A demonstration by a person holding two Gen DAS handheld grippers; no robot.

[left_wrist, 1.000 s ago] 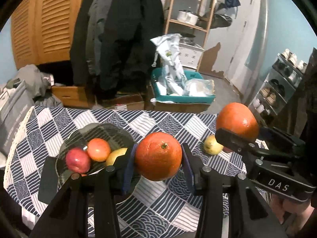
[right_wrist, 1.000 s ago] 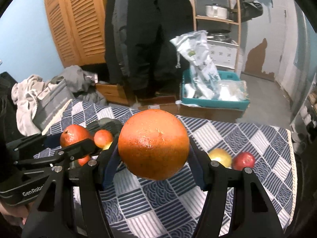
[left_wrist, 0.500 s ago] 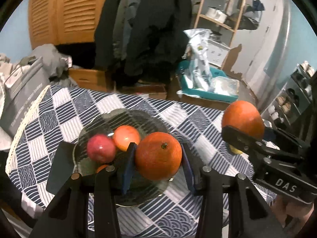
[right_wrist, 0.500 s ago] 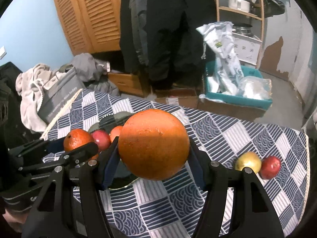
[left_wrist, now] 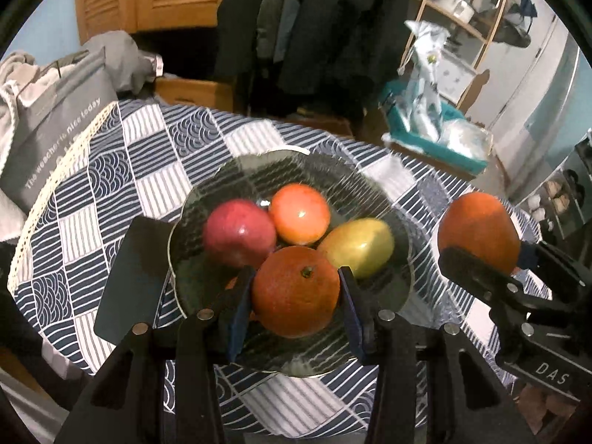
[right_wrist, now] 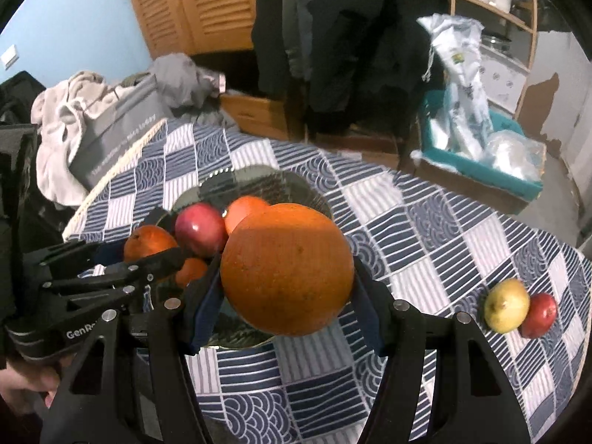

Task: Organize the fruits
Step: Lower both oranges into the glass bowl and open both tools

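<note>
Glass bowl [left_wrist: 207, 199]: dark, ribbed, on the checked blue-and-white cloth [left_wrist: 148, 155], toward the worktop's left edge.
Bowl contents: red apple [left_wrist: 238, 231], orange-red fruit [left_wrist: 299, 212] and yellow-green fruit [left_wrist: 357, 246] bunched together; another small orange fruit [right_wrist: 190, 272] partly hidden low in the bowl.
Left tool [left_wrist: 296, 298]: clamped on an orange [left_wrist: 296, 290], stem dimple up, held over the bowl's near part, just in front of the three fruits.
Right tool [right_wrist: 286, 290]: clamped on a larger orange [right_wrist: 286, 268], held above the cloth beside the bowl's right rim; in the left wrist view seen to the right of the bowl [left_wrist: 479, 231].
Loose fruit: yellow apple [right_wrist: 507, 305] and red apple [right_wrist: 538, 314], touching each other, on the cloth near the worktop's right edge, well apart from the bowl.
Dark flat card [left_wrist: 129, 277]: on the cloth against the bowl's left rim.
Beyond the far edge: grey bag [left_wrist: 55, 118], hanging dark coats [right_wrist: 333, 29], teal crate [right_wrist: 481, 170] with plastic bags.
</note>
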